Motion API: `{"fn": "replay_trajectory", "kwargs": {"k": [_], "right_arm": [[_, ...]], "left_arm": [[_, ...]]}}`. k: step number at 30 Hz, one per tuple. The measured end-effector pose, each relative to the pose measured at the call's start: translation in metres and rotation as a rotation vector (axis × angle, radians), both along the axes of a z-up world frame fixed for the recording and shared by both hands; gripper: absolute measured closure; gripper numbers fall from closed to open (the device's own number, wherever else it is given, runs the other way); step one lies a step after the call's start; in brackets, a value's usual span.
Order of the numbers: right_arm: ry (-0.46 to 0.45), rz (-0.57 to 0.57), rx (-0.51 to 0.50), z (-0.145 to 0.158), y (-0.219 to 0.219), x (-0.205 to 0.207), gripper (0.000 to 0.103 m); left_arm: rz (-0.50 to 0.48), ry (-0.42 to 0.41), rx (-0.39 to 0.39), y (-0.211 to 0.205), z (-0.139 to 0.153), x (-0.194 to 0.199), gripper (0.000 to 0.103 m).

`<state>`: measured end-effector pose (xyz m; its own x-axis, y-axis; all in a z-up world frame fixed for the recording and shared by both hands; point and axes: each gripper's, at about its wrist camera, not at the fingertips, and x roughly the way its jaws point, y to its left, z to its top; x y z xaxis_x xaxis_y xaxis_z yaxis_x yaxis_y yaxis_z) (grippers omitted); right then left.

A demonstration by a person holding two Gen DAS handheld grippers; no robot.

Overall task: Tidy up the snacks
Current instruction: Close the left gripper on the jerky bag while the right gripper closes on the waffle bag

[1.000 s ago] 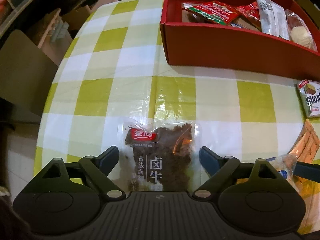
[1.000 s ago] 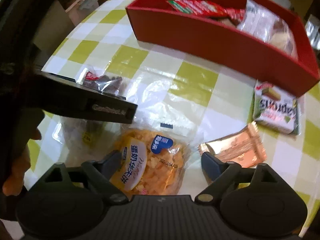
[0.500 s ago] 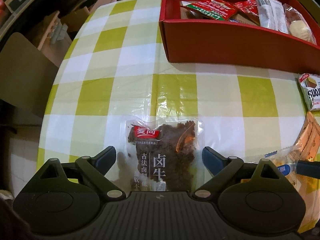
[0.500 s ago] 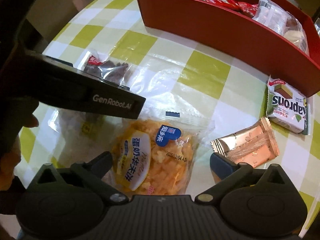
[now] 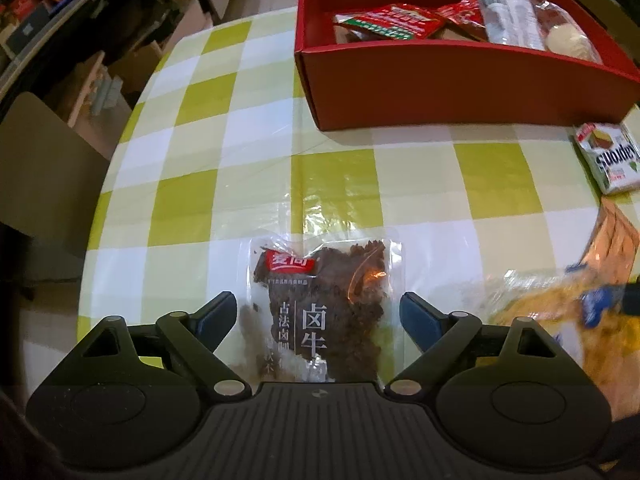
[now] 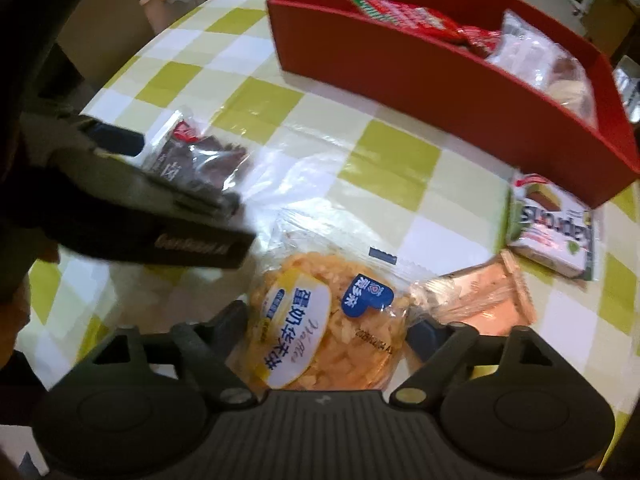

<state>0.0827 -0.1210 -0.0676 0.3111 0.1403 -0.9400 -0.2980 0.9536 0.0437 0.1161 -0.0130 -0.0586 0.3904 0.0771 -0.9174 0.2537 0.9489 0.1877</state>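
Observation:
A clear packet of dark beef jerky (image 5: 320,280) lies flat on the yellow-checked tablecloth. My left gripper (image 5: 320,312) straddles it, jaws closing, pads just beside its clear edges. An orange waffle packet (image 6: 304,312) with a blue heart label sits between the fingers of my right gripper (image 6: 326,322). Those jaws are closing and press its sides, and the wrapper bunches at the right finger. The same packet shows blurred in the left wrist view (image 5: 560,308). The red box (image 5: 440,80) holding several snack packs stands at the back.
A green and white wafer pack (image 6: 552,228) and a copper foil packet (image 6: 488,292) lie right of the waffle packet. The left gripper's housing (image 6: 160,220) hangs over the jerky. The table's rounded edge (image 5: 104,184) drops off at the left, with cardboard and shelves beyond.
My right gripper's fingers have come in against the waffle packet, whose wrapper now bunches up. The left fingers widened a little, then narrowed again around the jerky packet, which stays put.

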Motion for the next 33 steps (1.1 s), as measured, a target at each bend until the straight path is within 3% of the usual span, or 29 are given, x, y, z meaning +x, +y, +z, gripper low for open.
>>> {"fn": "replay_trajectory", "kwargs": {"k": [5, 10, 12, 17, 22, 26, 33], "right_arm": [[-0.059, 0.035, -0.087, 0.007, 0.002, -0.007, 0.020], [-0.071, 0.034, -0.093, 0.013, -0.002, -0.011, 0.026], [-0.070, 0.028, -0.086, 0.015, -0.004, -0.010, 0.028], [-0.065, 0.026, -0.084, 0.013, -0.004, -0.009, 0.028], [-0.053, 0.025, -0.080, 0.011, -0.005, -0.006, 0.026], [-0.065, 0.035, -0.084, 0.014, -0.003, -0.006, 0.030], [-0.079, 0.013, -0.067, 0.022, -0.012, -0.007, 0.038]], "left_arm": [[-0.052, -0.023, -0.009, -0.002, 0.003, -0.011, 0.025], [-0.074, -0.028, 0.003, -0.005, 0.004, -0.014, 0.028], [-0.071, -0.024, 0.000, -0.004, 0.004, -0.013, 0.026], [-0.018, -0.012, -0.008, 0.008, -0.001, -0.003, 0.001], [0.060, 0.031, -0.071, 0.023, -0.006, 0.005, 0.000], [0.023, 0.009, -0.050, 0.014, -0.001, -0.001, 0.011], [0.014, 0.001, -0.053, 0.012, 0.003, -0.004, 0.020]]}}
